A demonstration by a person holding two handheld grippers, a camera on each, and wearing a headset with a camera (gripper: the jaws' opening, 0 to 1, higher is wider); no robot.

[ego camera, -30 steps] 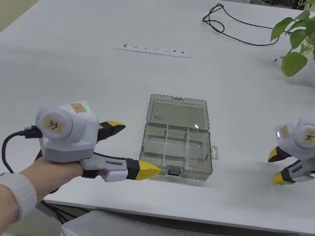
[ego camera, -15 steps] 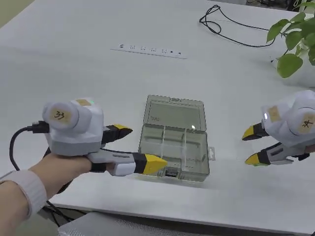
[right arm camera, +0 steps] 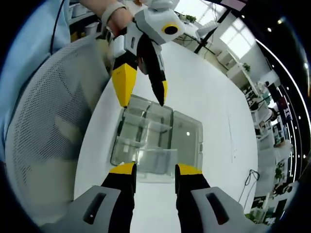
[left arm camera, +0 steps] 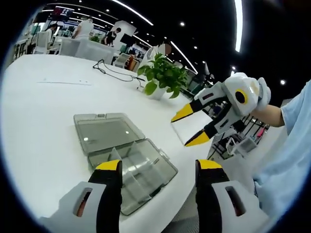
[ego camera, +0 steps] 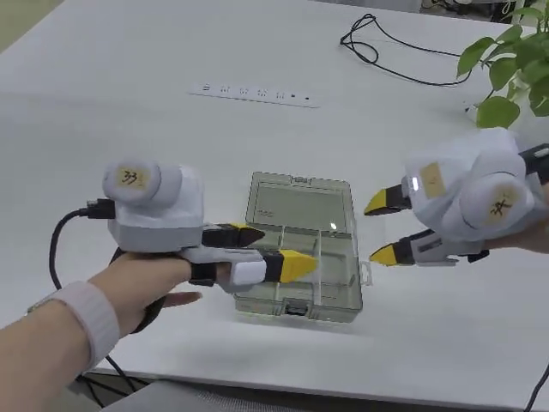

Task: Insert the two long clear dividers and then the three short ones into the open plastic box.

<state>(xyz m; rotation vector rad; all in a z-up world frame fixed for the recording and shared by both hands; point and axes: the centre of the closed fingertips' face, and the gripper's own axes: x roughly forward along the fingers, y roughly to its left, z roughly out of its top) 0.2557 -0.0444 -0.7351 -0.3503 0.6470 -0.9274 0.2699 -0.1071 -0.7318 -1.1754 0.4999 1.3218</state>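
The worktop [ego camera: 129, 112] bears an open box [ego camera: 300, 208] between the left tool [ego camera: 283, 249] and right tool [ego camera: 374, 232]. Beyond lie a power strip [ego camera: 253, 93] and cable [ego camera: 388, 58].

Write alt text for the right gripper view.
The right gripper holds a clear divider between its yellow tips, with the open plastic box beyond on the table. The left gripper, jaws open, hovers at the box's far side.

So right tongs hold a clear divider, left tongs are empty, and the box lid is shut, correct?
No: the box lid is open, folded back behind the compartments, per the head view. Rest holds: right tongs hold a clear divider, left tongs are empty.
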